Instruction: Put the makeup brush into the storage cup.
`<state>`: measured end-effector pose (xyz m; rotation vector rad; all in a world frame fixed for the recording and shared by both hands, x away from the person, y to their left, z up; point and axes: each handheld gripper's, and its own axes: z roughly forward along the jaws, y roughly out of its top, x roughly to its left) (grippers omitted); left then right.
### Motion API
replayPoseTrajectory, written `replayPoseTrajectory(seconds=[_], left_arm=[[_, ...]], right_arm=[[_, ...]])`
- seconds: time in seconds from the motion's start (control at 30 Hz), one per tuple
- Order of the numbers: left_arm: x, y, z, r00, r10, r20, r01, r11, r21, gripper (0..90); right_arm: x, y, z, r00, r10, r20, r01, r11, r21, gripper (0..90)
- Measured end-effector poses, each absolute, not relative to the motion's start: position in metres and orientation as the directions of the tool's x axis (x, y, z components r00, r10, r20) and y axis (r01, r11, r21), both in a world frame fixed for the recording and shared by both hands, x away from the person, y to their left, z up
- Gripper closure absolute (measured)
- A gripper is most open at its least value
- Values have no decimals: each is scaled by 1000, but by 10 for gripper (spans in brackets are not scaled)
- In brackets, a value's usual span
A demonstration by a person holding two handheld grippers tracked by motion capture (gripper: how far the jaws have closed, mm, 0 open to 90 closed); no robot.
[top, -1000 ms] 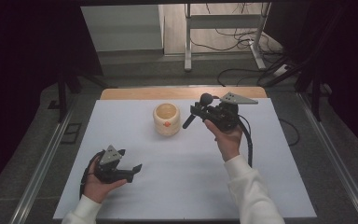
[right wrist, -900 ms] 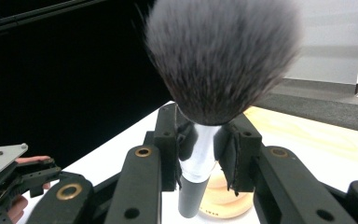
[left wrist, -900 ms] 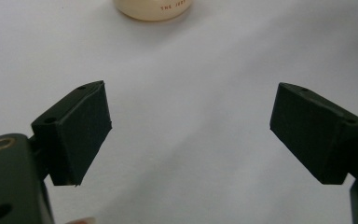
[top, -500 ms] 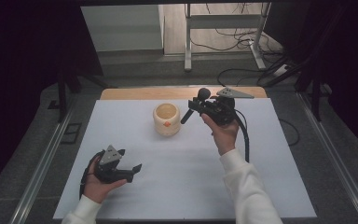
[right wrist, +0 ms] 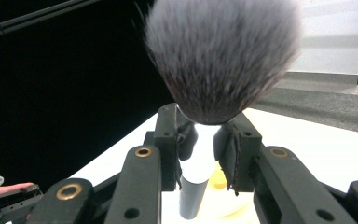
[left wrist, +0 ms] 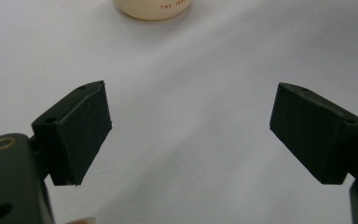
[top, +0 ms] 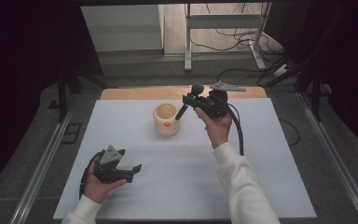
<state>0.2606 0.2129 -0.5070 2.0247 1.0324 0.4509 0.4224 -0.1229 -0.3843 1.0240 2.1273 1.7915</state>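
Observation:
A cream cup [top: 166, 119] with a small red mark stands upright on the white table [top: 261, 186], a little behind its middle. My right gripper [top: 189, 99] hovers just right of the cup, shut on a brush [top: 182, 112]. The brush's dark handle slants down toward the cup's rim and its fluffy head points up. In the right gripper view the grey bristles [right wrist: 221, 56] spread above the jaws, which pinch the white neck, and the cup [right wrist: 223, 198] lies below. My left gripper [top: 133, 170] rests at the front left, open, holding nothing [left wrist: 191, 130]; the cup's base [left wrist: 151, 7] lies ahead.
A wooden strip [top: 135, 93] runs along the table's far edge. Beyond it are a metal stand's legs [top: 223, 42] and cables on the floor [top: 242, 74]. Metal rails [top: 46, 163] flank the table on both sides.
My right gripper has carried the brush slightly left and farther back, bringing the handle tip close to the cup's rim. The left gripper has stayed still.

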Motion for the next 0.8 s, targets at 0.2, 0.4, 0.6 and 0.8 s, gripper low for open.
replayPoseTrajectory(seconds=[0.2, 0.4, 0.6, 0.8], left_arm=[[261, 213, -507, 601, 798, -40, 509, -344, 789, 131], [261, 212, -507, 603, 797, -42, 513, -346, 786, 132], [260, 212, -507, 603, 796, -42, 510, -344, 788, 132], [261, 213, -506, 601, 798, -41, 509, -343, 790, 132]], right_arm=[[426, -118, -385, -743, 602, 290, 389, 36, 921, 702], [431, -114, -385, -735, 608, 301, 397, 26, 917, 702], [439, -107, -384, -723, 620, 303, 403, 23, 915, 702], [447, -98, -387, -715, 632, 299, 419, 45, 907, 702]])
